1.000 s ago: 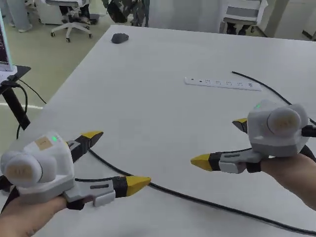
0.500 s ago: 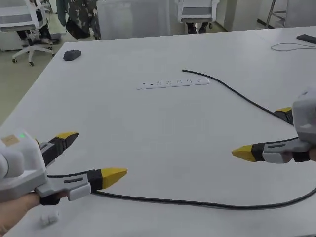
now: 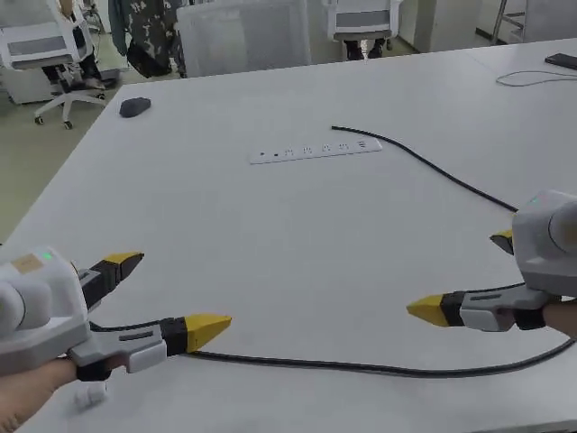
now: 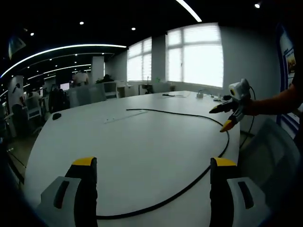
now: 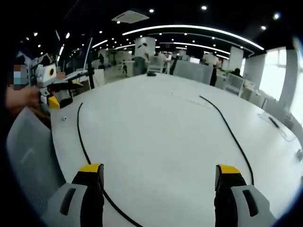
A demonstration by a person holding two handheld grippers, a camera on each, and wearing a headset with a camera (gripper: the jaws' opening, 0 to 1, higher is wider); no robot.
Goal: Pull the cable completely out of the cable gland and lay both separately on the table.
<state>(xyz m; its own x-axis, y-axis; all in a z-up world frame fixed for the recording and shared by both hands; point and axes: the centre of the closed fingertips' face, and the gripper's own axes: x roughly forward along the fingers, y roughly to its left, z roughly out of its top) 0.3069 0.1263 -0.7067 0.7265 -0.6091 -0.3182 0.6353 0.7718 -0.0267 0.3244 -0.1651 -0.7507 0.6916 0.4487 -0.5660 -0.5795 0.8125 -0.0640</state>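
Near left on desk (image 3: 270,234), cable gland (image 3: 90,395) lying clear of cable (image 3: 361,366), evidently as tasked; left gripper (image 3: 171,293) and right gripper (image 3: 460,274) fingers released, empty.

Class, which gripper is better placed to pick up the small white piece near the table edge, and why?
Left. The small white piece lies close beside the left gripper, whose jaws stand open. The right gripper, also open, is far across the table, past the black cable.
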